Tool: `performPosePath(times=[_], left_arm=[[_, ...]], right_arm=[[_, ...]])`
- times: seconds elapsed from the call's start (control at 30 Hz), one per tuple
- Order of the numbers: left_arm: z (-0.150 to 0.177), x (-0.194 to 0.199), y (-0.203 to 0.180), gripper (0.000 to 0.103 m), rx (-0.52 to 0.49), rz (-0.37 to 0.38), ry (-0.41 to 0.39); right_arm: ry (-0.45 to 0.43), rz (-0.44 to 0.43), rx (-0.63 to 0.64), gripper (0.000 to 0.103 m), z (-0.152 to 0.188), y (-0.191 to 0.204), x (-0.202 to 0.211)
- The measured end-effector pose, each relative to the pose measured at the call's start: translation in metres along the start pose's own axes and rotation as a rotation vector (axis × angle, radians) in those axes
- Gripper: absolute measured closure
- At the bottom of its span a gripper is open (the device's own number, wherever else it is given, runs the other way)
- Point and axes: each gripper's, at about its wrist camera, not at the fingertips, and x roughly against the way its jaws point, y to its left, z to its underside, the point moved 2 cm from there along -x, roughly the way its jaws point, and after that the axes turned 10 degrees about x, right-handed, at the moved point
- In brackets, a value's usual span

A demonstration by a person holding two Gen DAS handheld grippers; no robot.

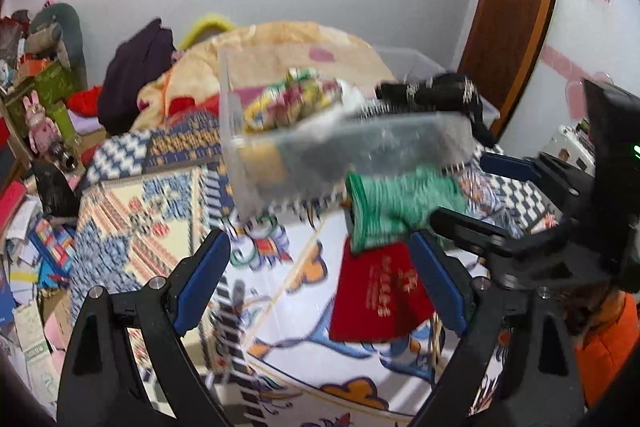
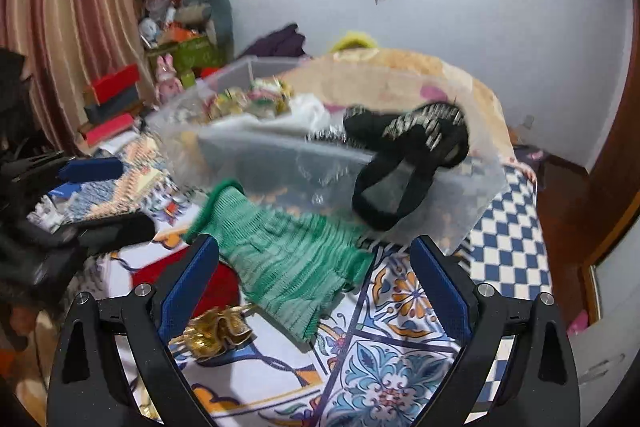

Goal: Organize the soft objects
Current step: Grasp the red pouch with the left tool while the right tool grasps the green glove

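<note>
Both sets of tongs stand wide open and hold nothing: the left tongs [image 1: 324, 279] and the right tongs [image 2: 316, 279] each show a broad gap between their blue pads. Ahead of both, on the patterned bedspread [image 2: 400, 379], sits a clear plastic storage bin [image 2: 280, 163], blurred in both views, with a crumpled floral cloth [image 2: 248, 99] and something white already inside. A black sock with pale lettering [image 2: 408, 155] drapes over the bin's near rim, half in and half out, beyond the right tongs' right pad. A green knitted glove [image 2: 280, 259] lies on the bed just in front of the bin, reaching into the gap of the right tongs near the left pad. In the left wrist view a red cloth [image 1: 380, 295] lies between the left tongs' pads, just nearer than the glove, and the right wrist view shows a gold scrunchie [image 2: 216, 331] close beside its left pad. The likely trouble is crowding: the two tools sit close together over the same few items, so the pads could collide or pinch glove and red cloth together. A nudge to the light bin could tip the hanging sock back onto the bed, and a pinch taken too deep may gather the bedspread along with the glove.
</note>
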Motion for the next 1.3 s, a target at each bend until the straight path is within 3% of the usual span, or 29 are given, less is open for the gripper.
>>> performPosePath(times=[0.03,0.1,0.13,0.3,0.47,0.6,0.83,0.9,0.97,1.03,1.2,1.3], left_arm=[[0.003,-0.002,0.0,0.011,0.006,0.004,0.014],[0.007,-0.007,-0.003,0.011,0.006,0.01,0.033],[0.01,-0.009,-0.007,0.011,-0.004,0.016,0.043],[0.019,-0.014,-0.023,0.011,-0.046,0.026,0.062],[0.024,-0.024,-0.028,0.011,-0.046,0.05,0.094],[0.027,-0.027,-0.03,0.012,-0.029,0.072,0.089],[0.03,-0.031,-0.03,0.037,-0.004,0.138,0.096],[0.032,-0.03,-0.031,0.049,-0.004,0.155,0.102],[0.033,-0.029,-0.033,0.059,-0.011,0.149,0.097],[0.035,-0.028,-0.036,0.063,-0.025,0.142,0.093],[0.034,-0.019,-0.042,0.095,-0.059,0.125,0.065],[0.03,-0.013,-0.042,0.096,-0.061,0.113,0.043]], right_arm=[[0.016,-0.014,-0.002,0.009,0.0,0.001,-0.005],[0.051,-0.05,-0.009,0.026,0.0,0.002,-0.013],[0.062,-0.064,-0.014,0.027,0.0,0.001,-0.015],[0.061,-0.105,-0.037,0.055,0.01,-0.001,-0.01],[0.037,-0.092,-0.048,0.066,0.018,-0.005,0.002],[-0.007,-0.084,-0.07,0.068,0.02,-0.011,0.02],[-0.073,-0.071,-0.09,0.069,0.02,-0.015,0.047],[-0.088,-0.072,-0.094,0.069,0.02,-0.015,0.052],[-0.099,-0.068,-0.094,0.069,0.019,-0.014,0.056],[-0.111,-0.068,-0.093,0.069,0.017,-0.014,0.06],[-0.143,-0.071,-0.089,0.069,0.014,-0.016,0.07],[-0.163,-0.068,-0.088,0.069,0.01,-0.015,0.076]])
